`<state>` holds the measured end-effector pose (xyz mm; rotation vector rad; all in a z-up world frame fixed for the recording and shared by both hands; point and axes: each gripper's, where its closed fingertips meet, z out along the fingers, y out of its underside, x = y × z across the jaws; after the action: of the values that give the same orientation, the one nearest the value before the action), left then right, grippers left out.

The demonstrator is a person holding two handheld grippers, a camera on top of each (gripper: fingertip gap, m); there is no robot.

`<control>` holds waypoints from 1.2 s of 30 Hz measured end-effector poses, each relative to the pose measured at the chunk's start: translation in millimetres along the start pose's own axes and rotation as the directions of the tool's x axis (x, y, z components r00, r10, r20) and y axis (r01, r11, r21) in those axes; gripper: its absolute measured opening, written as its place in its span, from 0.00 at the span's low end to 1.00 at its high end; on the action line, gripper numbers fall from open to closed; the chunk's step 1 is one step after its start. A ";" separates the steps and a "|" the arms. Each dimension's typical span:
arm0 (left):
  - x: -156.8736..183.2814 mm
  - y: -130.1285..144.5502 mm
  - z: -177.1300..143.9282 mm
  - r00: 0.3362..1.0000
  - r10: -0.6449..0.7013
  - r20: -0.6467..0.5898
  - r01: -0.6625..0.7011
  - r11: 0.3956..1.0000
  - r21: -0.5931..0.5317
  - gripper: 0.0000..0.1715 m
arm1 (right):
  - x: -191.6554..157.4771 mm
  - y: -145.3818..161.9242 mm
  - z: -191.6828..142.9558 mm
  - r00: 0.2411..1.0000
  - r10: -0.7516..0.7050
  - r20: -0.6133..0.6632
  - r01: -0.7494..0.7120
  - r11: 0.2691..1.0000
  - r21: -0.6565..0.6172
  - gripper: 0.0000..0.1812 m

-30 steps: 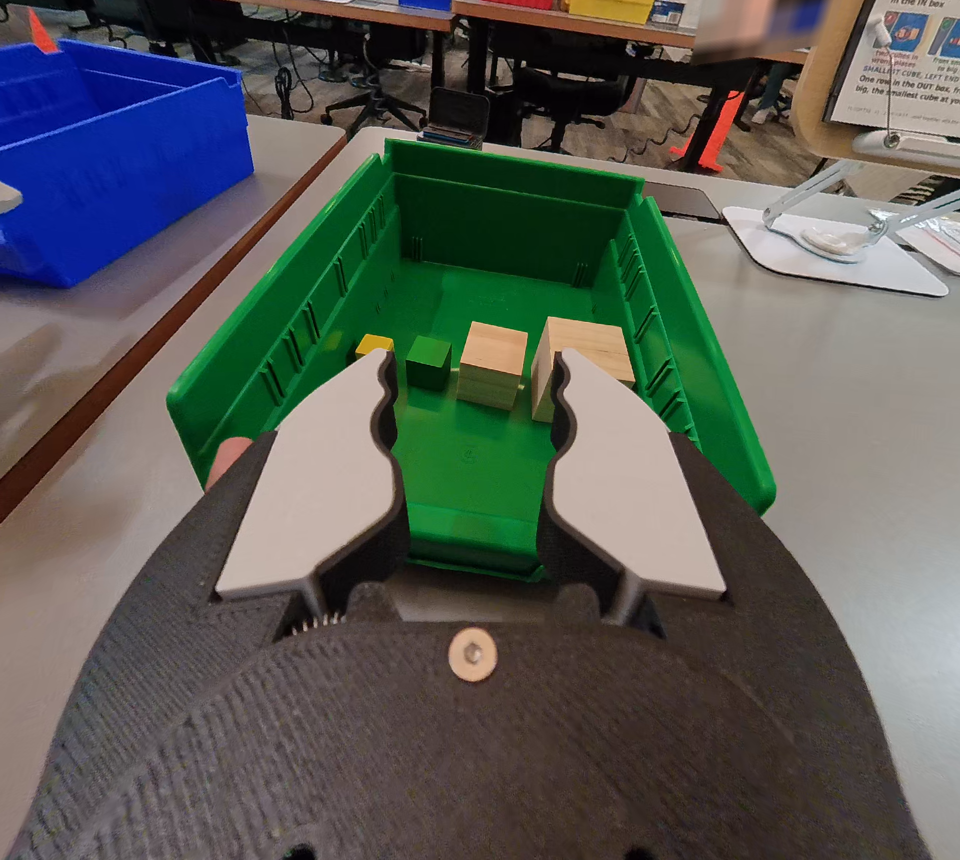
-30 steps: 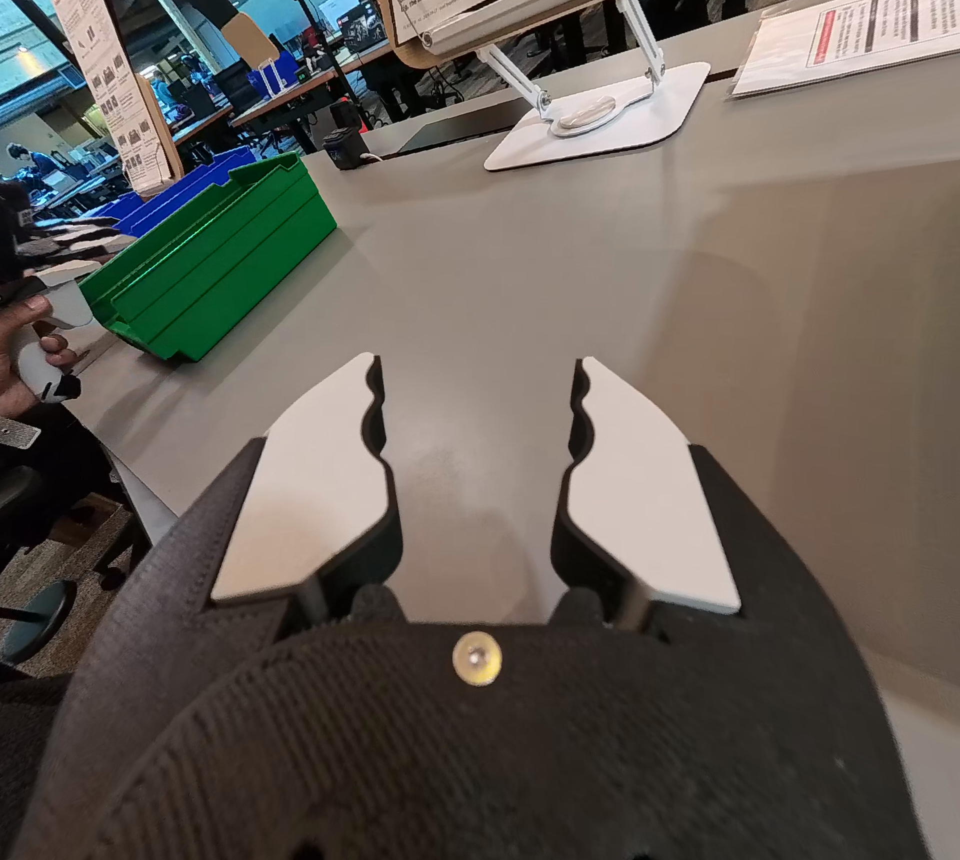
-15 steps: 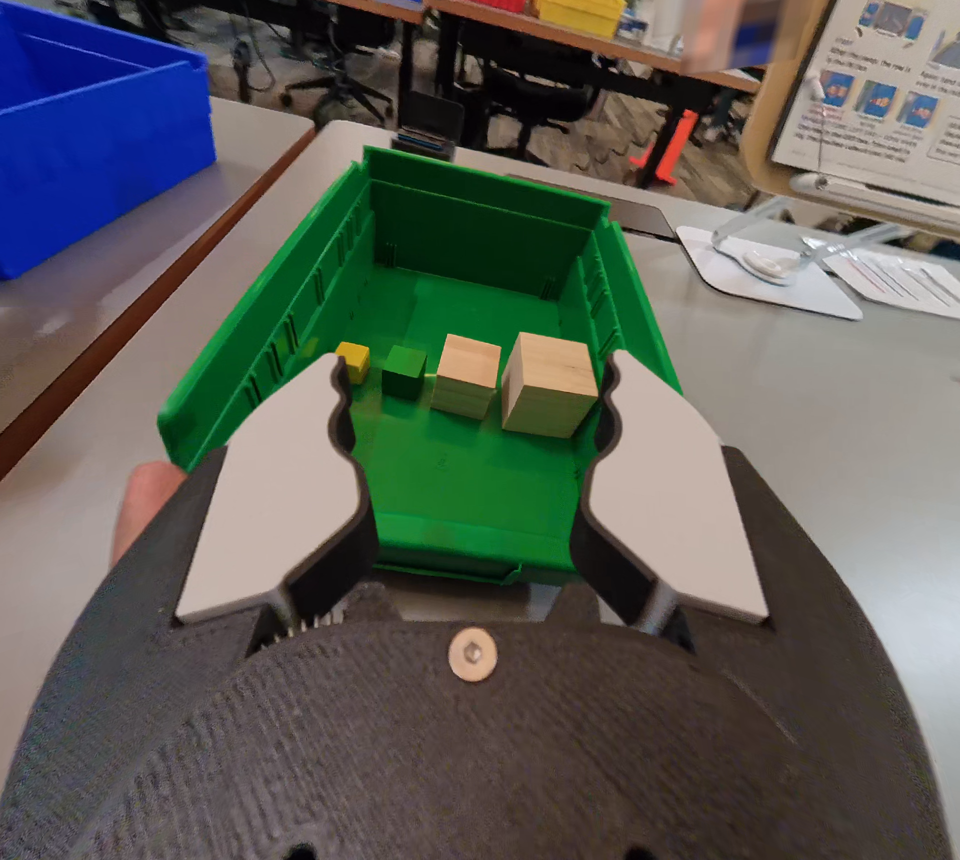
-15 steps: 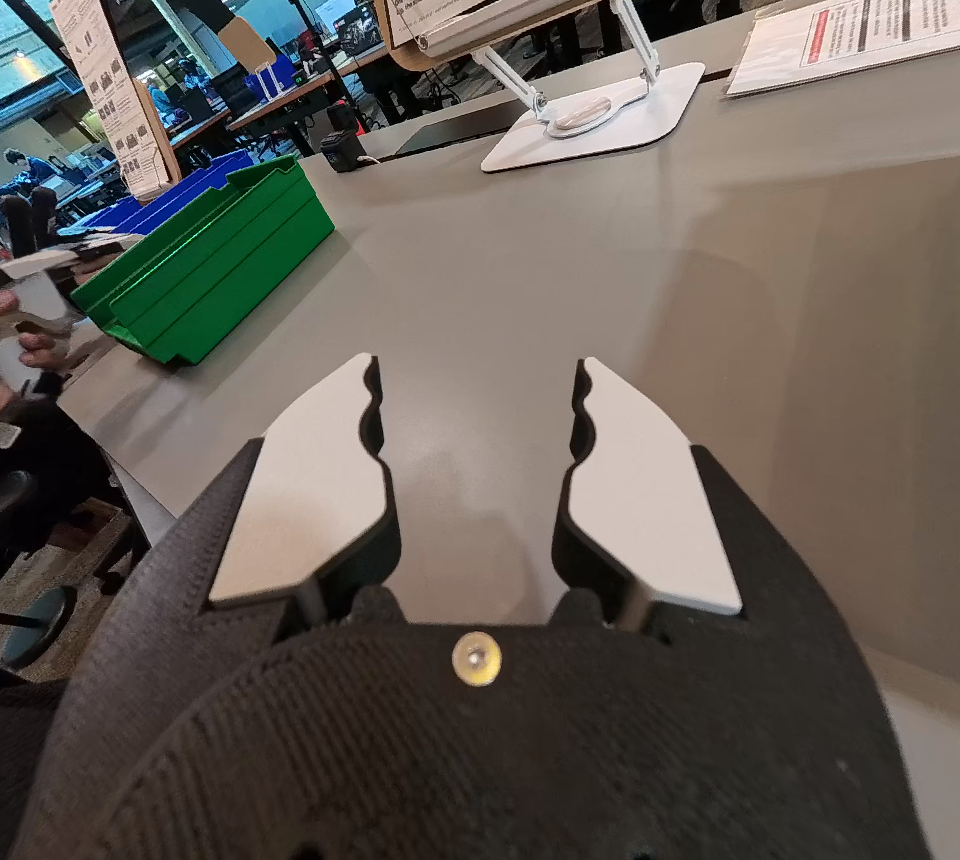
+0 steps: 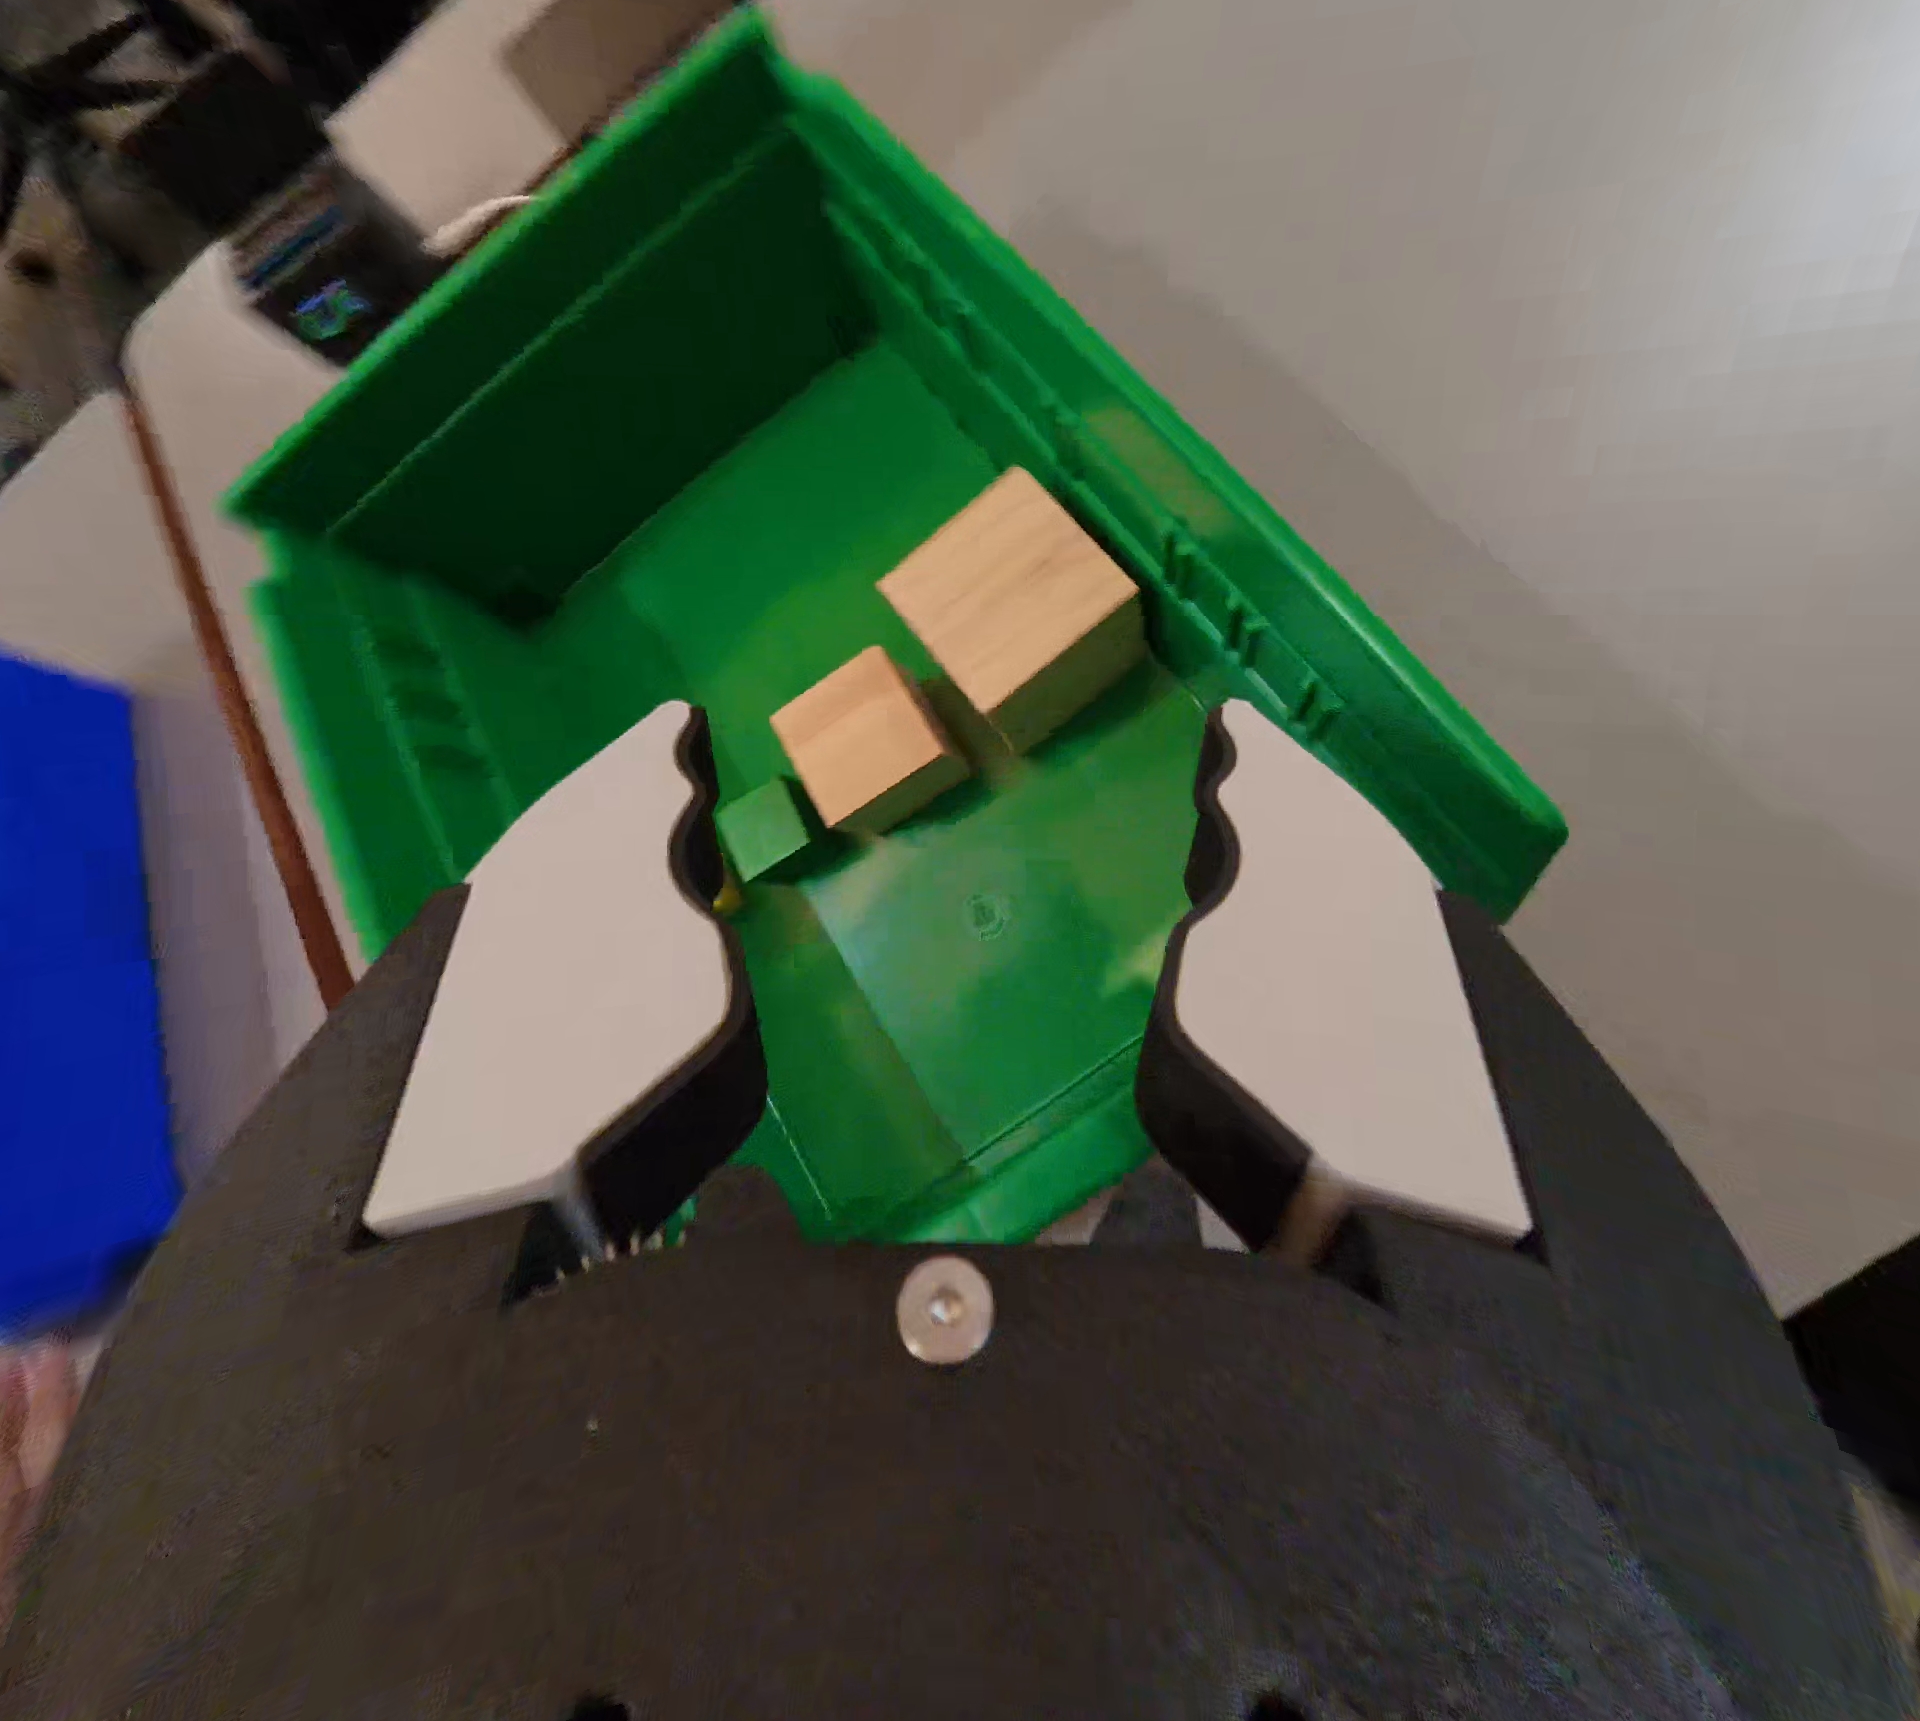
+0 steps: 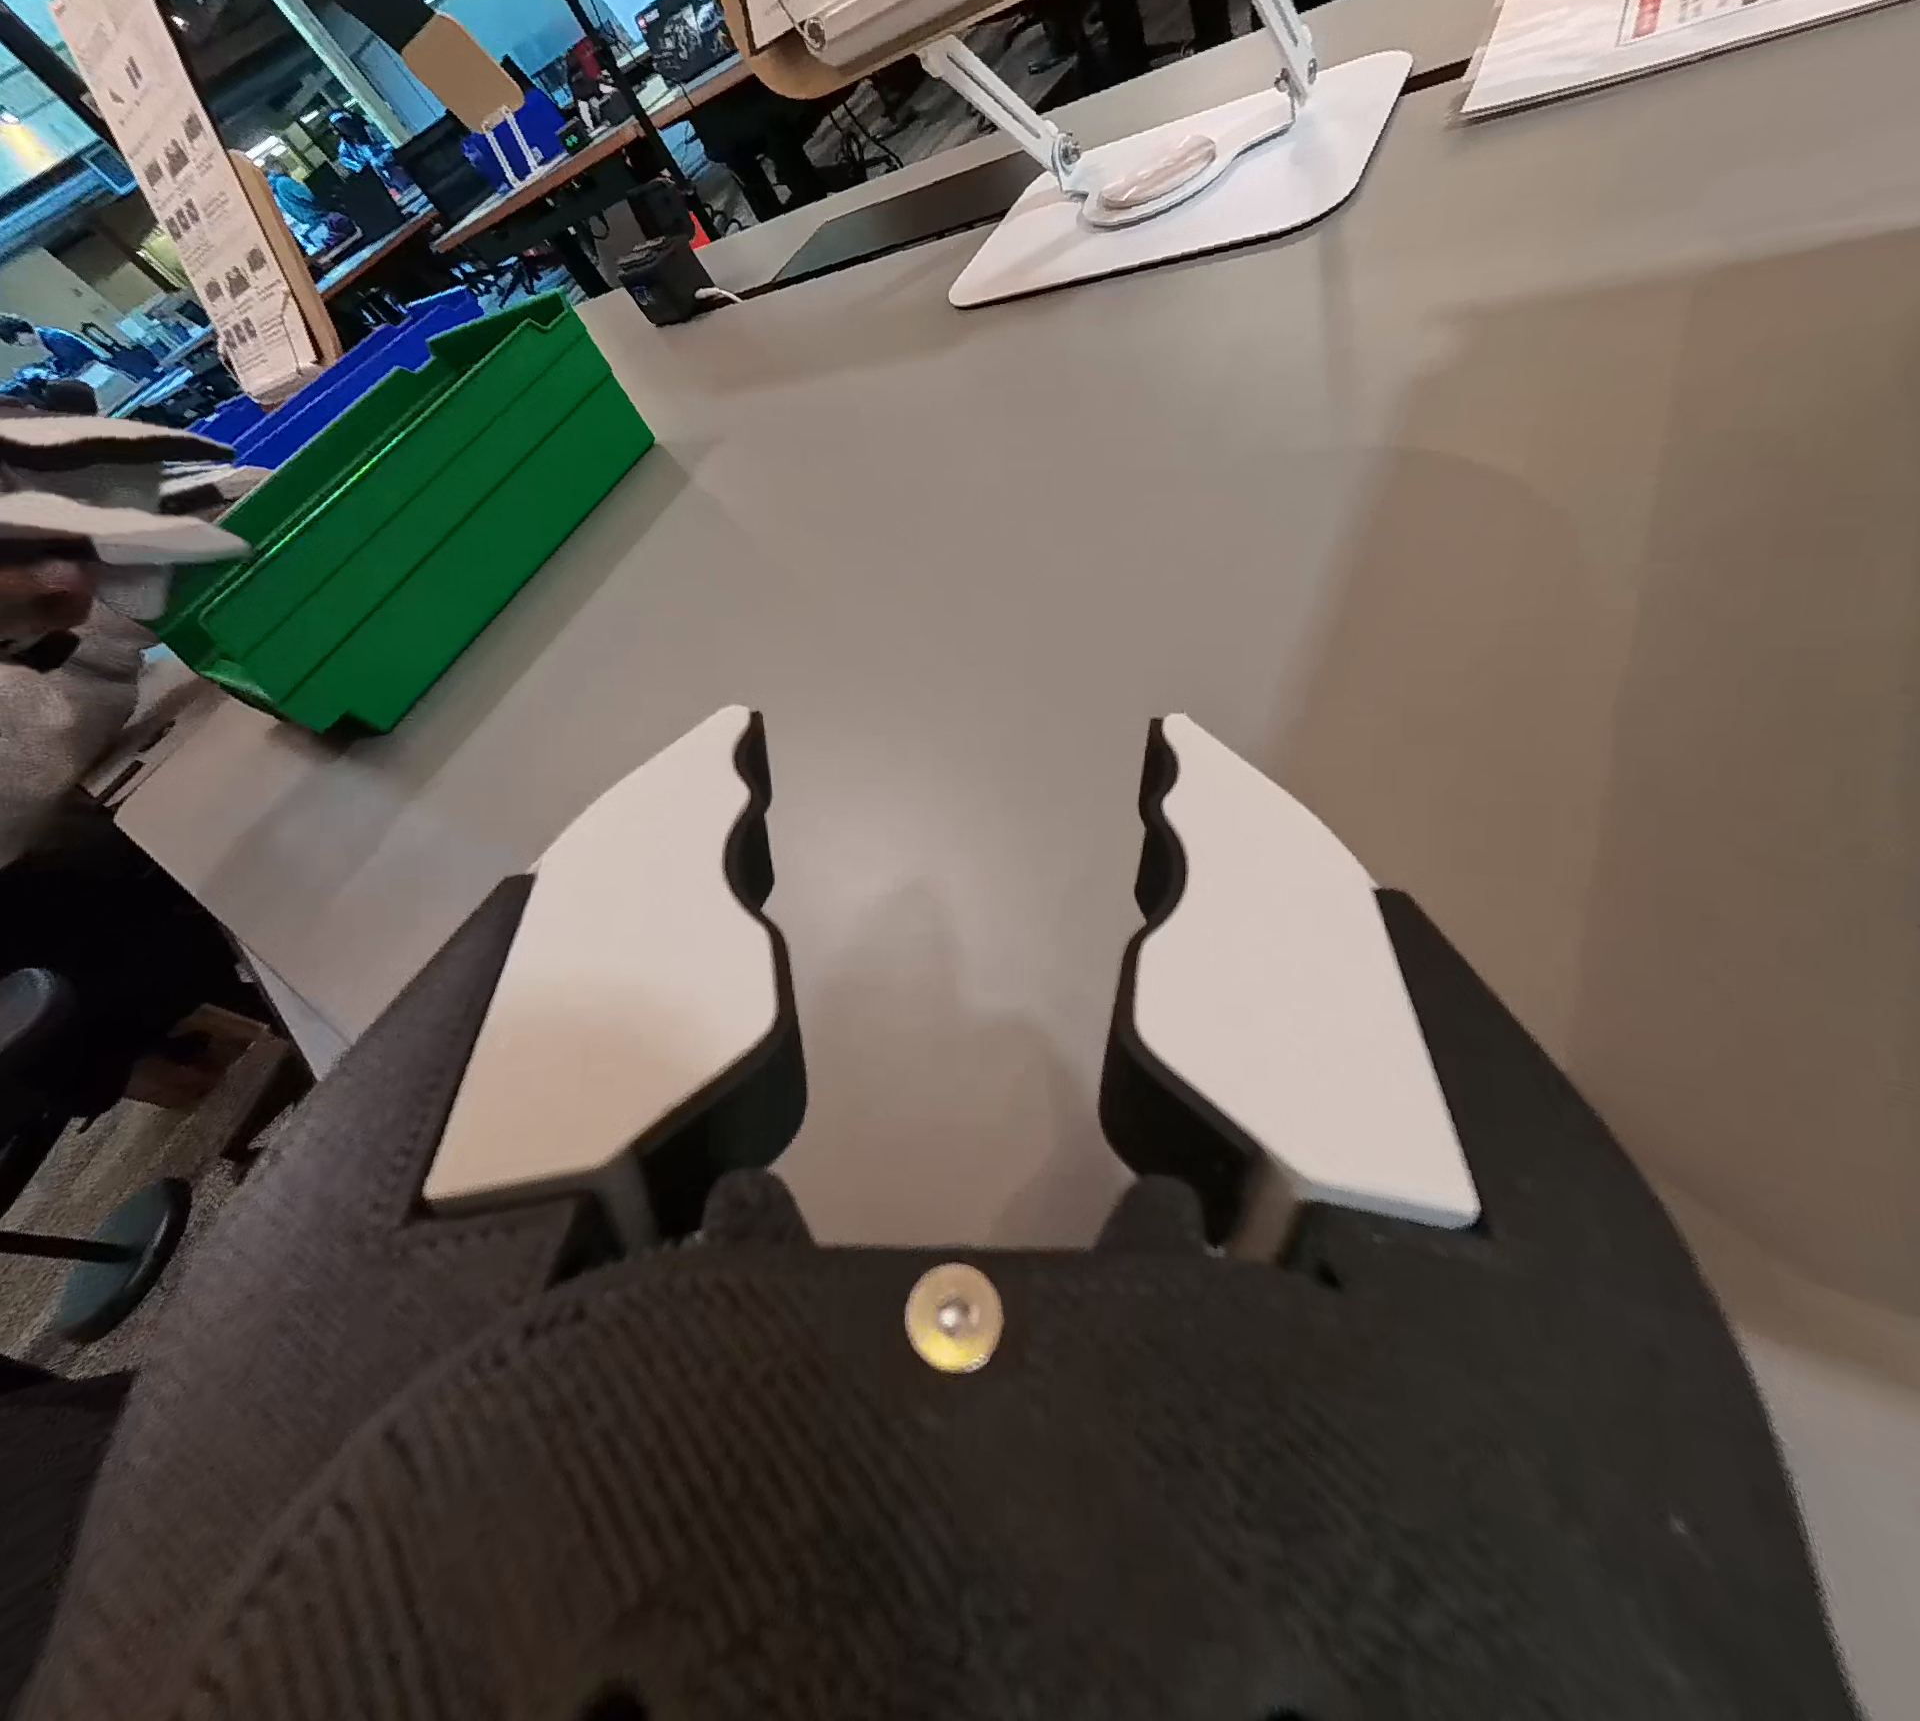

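Two grippers: my left gripper (image 5: pixel 951 798) gapes empty above the green plastic bin (image 5: pixel 1351 663); my right gripper (image 6: pixel 956 798), parted, idles over the bare grey table (image 6: pixel 1143 528).
Blocks: two pale wooden cubes (image 5: pixel 1003 596) line the right wall, small green cube (image 5: pixel 764 824) near-left.

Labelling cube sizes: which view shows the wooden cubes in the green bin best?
Left wrist view: it looks down into the green bin, showing the large wooden cube and smaller wooden cube side by side. Right wrist view shows only the bin's outer wall; both cubes are hidden.
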<state>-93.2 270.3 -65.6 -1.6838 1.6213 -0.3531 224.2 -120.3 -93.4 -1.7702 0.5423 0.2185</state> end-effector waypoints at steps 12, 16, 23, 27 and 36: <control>17.7 20.8 63.8 0.841 0.355 -0.407 -0.490 0.819 -0.298 0.51 | 6.4 -2.6 7.4 0.990 -0.108 -0.091 0.110 0.994 0.009 0.34; 12.6 30.0 79.3 0.800 0.377 -0.467 -0.556 0.760 -0.337 0.49 | 9.6 3.8 11.3 0.977 -0.175 -0.121 0.172 0.985 -0.031 0.34; 10.8 33.3 89.8 0.769 0.393 -0.503 -0.587 0.747 -0.314 0.37 | 12.6 14.6 16.0 0.949 -0.279 -0.145 0.267 0.959 -0.095 0.34; 8.1 30.2 85.3 0.784 0.372 -0.496 -0.553 0.782 -0.287 0.37 | 12.4 11.2 15.6 0.960 -0.246 -0.137 0.238 0.969 -0.071 0.33; -32.8 -22.1 34.3 0.883 0.366 -0.295 -0.424 0.891 -0.163 0.37 | 1.9 5.3 14.3 0.988 -0.142 -0.064 0.142 0.990 -0.013 0.32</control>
<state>-59.5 310.2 -64.0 -1.4510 2.2223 -0.1907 225.3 -108.2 -102.7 -1.8205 0.4598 0.0644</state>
